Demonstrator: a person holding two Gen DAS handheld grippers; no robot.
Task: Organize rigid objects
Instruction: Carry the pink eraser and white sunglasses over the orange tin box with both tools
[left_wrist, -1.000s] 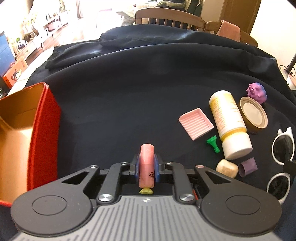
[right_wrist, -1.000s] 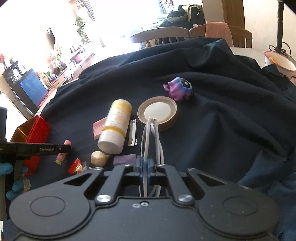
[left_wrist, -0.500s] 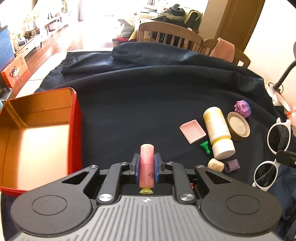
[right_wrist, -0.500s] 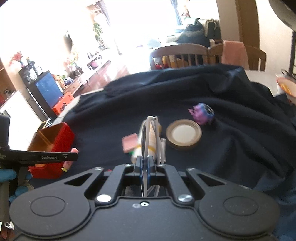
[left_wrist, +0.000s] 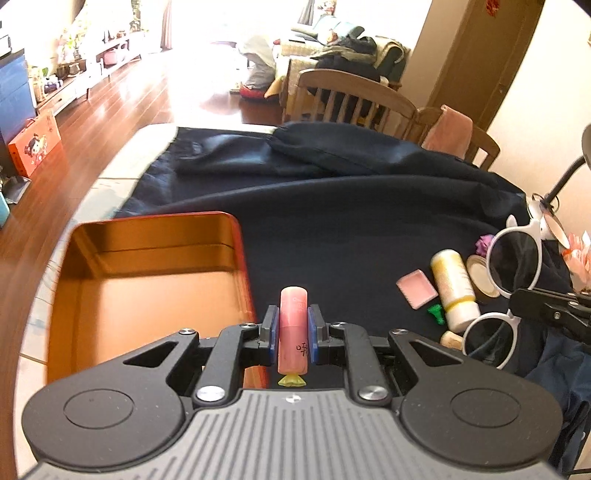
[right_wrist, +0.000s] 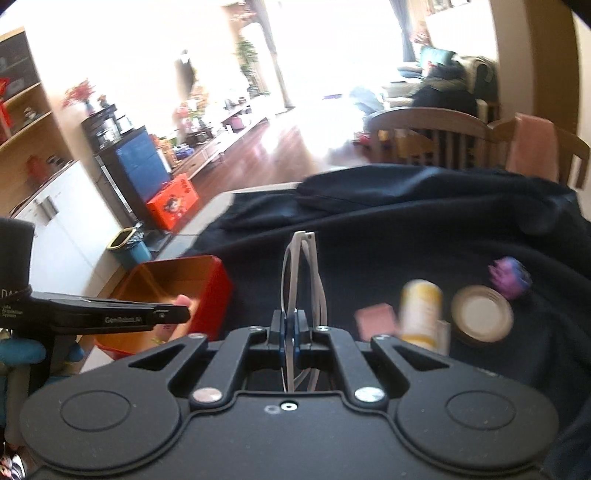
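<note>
Both hands are loaded now and both have come up off the table compared with a second ago. My left gripper (left_wrist: 291, 325) is clamped on the little pink cylindrical tube with a yellow tip (left_wrist: 293, 328), and the open red metal tin with the orange inside (left_wrist: 155, 280), which was only a sliver at the left edge, now fills the lower left of the left wrist view, just beside the tube. So I'd say the tube is nearly at its drop spot, though it isn't over the tin yet.

My right gripper (right_wrist: 291, 325) is pinched together on the white round-framed sunglasses (right_wrist: 301, 280). They've lifted clear of the dark navy cloth (left_wrist: 351, 236) and swung toward the tin side too.

Left behind on the cloth, well apart from the tin: the white and yellow plastic bottle lying on its side (left_wrist: 452, 284), a pink ridged square dish (left_wrist: 417, 288), a small green plastic piece (left_wrist: 436, 314), a round gold-rimmed lid (right_wrist: 482, 314) and a purple toy figure (right_wrist: 509, 277).

Main hassle I can see: both grippers are heading for the same tin, so they could crowd each other.
</note>
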